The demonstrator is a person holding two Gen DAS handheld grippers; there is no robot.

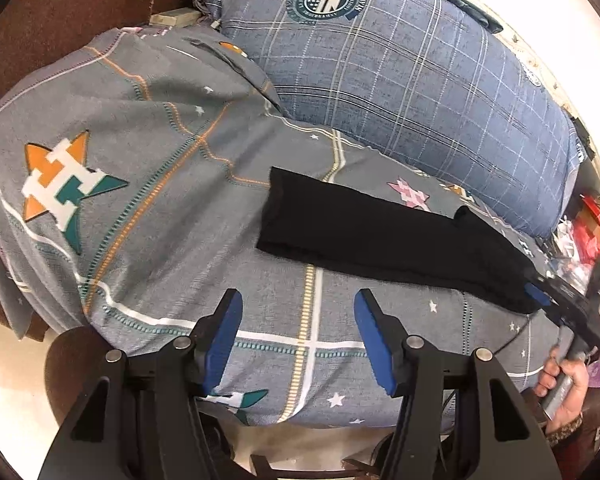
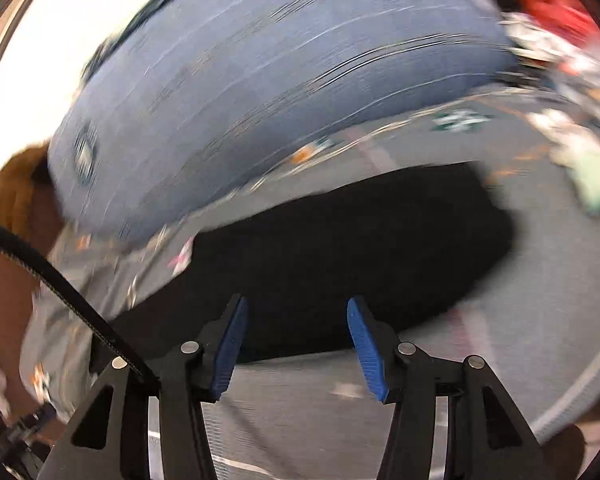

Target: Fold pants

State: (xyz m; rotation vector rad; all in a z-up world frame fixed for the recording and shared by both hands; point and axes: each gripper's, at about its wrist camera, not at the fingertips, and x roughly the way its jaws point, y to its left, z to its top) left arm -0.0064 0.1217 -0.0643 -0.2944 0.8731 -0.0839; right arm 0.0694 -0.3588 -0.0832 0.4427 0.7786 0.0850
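The black pants (image 1: pixel 380 236) lie folded lengthwise in a long strip on the grey patterned bedsheet (image 1: pixel 160 208). My left gripper (image 1: pixel 298 312) is open and empty above the sheet, short of the pants. The right gripper (image 1: pixel 540 296) shows in the left wrist view at the strip's right end, held by a hand (image 1: pixel 568 384). In the blurred right wrist view the pants (image 2: pixel 340 256) lie just ahead of my right gripper (image 2: pixel 296 316), which is open with nothing between its pads.
A large blue plaid pillow (image 1: pixel 400 68) lies behind the pants. Cluttered red and white items (image 1: pixel 588 232) sit at the bed's right. A brown headboard (image 1: pixel 60 12) stands at the left. The floor (image 1: pixel 8 380) shows below the bed edge.
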